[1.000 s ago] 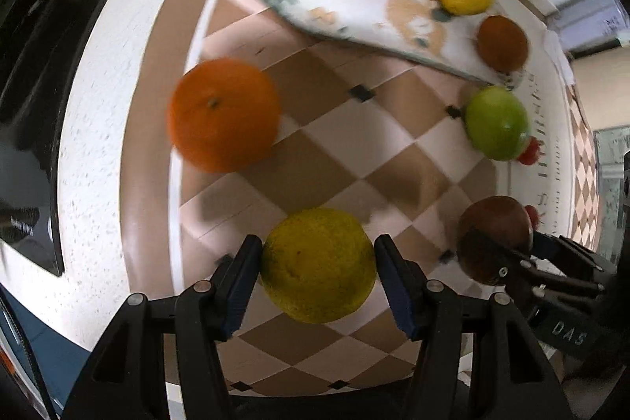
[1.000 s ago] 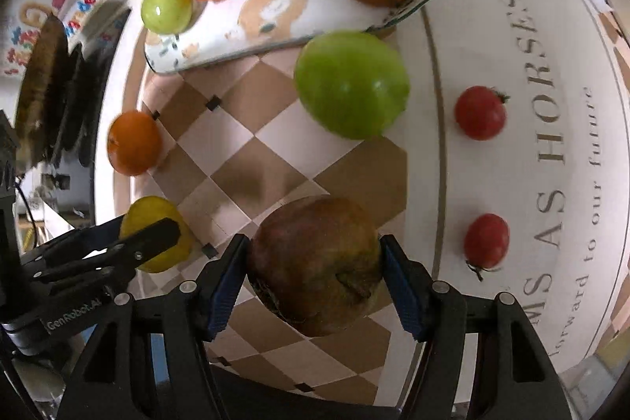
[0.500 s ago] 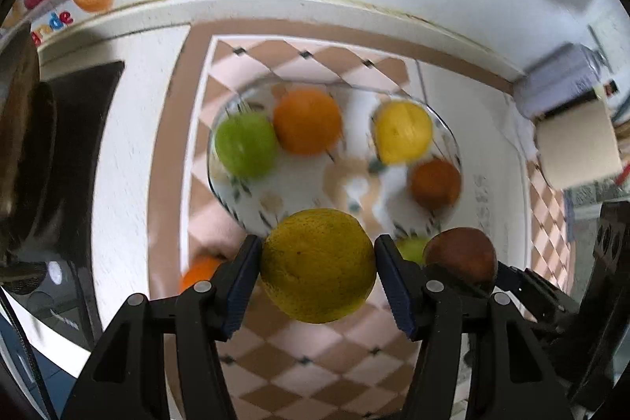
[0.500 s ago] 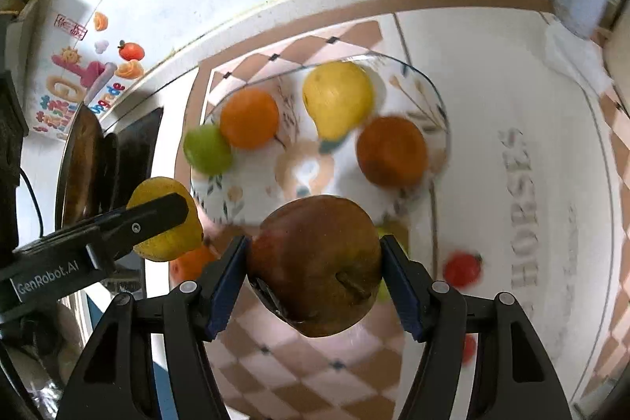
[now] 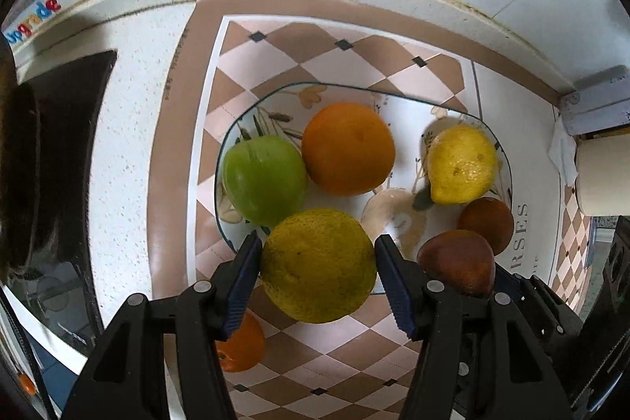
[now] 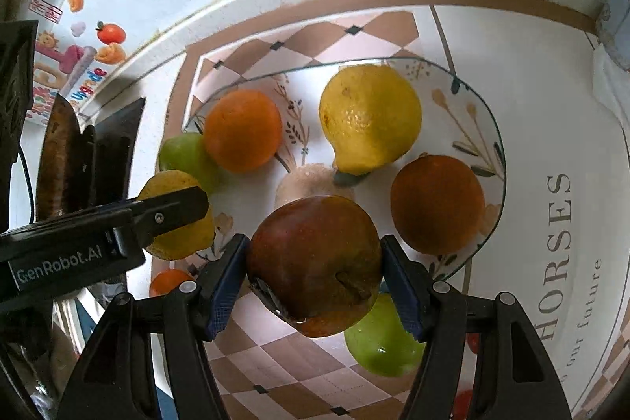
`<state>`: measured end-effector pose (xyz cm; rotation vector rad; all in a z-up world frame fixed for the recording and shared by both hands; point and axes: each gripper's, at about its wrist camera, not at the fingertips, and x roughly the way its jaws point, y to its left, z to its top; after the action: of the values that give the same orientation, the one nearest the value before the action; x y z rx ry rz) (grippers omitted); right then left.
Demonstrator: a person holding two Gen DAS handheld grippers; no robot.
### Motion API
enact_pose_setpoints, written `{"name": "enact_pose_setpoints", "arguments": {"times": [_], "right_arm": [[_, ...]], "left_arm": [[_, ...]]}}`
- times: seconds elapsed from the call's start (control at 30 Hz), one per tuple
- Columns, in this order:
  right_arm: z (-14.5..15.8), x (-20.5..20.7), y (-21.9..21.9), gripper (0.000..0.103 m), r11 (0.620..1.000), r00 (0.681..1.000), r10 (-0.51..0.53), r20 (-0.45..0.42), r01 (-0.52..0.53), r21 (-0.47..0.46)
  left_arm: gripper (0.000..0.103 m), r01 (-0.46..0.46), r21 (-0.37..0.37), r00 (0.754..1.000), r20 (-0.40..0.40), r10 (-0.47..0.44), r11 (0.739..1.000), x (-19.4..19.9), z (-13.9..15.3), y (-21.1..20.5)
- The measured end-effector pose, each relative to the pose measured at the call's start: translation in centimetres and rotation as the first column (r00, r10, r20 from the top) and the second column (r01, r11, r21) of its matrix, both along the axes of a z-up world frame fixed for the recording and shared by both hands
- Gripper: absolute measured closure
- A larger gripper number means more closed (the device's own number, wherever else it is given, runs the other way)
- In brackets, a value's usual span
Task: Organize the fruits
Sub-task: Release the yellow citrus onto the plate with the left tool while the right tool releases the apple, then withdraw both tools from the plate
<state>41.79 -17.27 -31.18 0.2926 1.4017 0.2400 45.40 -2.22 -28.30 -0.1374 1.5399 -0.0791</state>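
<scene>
My left gripper [image 5: 318,268] is shut on a yellow-green citrus [image 5: 318,264] and holds it over the near rim of the patterned plate [image 5: 401,105]. My right gripper [image 6: 315,268] is shut on a dark red-brown apple [image 6: 315,262], also above the plate's near edge [image 6: 494,128]. On the plate lie a green apple [image 5: 264,180], an orange [image 5: 348,148], a yellow lemon [image 5: 460,164] and a brown-orange fruit [image 5: 486,223]. In the right wrist view the left gripper's finger [image 6: 169,211] and its citrus [image 6: 177,184] show at the left.
An orange [image 5: 240,349] and a green apple [image 6: 380,337] lie on the checkered mat below the grippers. Small red tomatoes [image 6: 462,402] lie at the lower right. A black stove [image 5: 71,152] is on the left, the wall behind, boxes [image 5: 598,105] at the right.
Both grippers have moved forward and down toward the plate with their fruits; the plate now looks larger and closer. Both grips are unchanged.
</scene>
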Motion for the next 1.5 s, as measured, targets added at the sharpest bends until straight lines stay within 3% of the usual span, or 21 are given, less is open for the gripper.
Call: {"name": "enact_pose_setpoints", "arguments": {"times": [0.07,0.13,0.23,0.27,0.6,0.87,1.23,1.5], "right_arm": [[0.1,0.1,-0.1,0.019,1.000,1.000,-0.004,0.004,0.004,0.000],[0.7,0.2,-0.1,0.017,1.000,1.000,-0.002,0.017,0.003,-0.015],[1.6,0.1,-0.3,0.011,0.999,1.000,0.003,0.024,-0.002,-0.041],[1.8,0.1,-0.3,0.009,0.999,1.000,0.006,0.023,-0.005,-0.053],[4.6,-1.9,-2.0,0.004,0.969,0.997,0.010,0.083,0.011,-0.249],[7.7,-4.4,-2.8,0.004,0.966,0.992,-0.008,0.127,0.041,-0.256],[13.9,-10.4,-3.4,0.004,0.966,0.972,-0.035,0.233,0.092,-0.242],[18.9,-14.9,-3.5,0.004,0.968,0.947,-0.046,0.318,0.121,-0.219]], "left_arm": [[0.046,-0.012,-0.008,1.000,-0.012,0.012,1.000,0.0,-0.5,0.3],[0.043,-0.013,-0.010,1.000,-0.008,0.013,1.000,-0.1,-0.7,0.4],[0.019,-0.006,-0.014,1.000,0.012,0.006,1.000,-0.2,-0.2,0.5],[0.017,-0.004,-0.013,1.000,0.020,0.004,1.000,-0.3,0.0,0.6],[0.017,-0.012,0.108,0.990,0.139,-0.003,0.994,-3.6,3.7,2.5],[0.017,-0.020,0.173,0.967,0.254,-0.025,0.985,-8.0,7.4,2.9],[0.017,-0.030,0.141,0.923,0.385,-0.027,0.990,-13.2,12.9,2.9],[0.017,-0.019,0.167,0.874,0.481,-0.064,0.986,-17.3,16.6,2.1]]}}
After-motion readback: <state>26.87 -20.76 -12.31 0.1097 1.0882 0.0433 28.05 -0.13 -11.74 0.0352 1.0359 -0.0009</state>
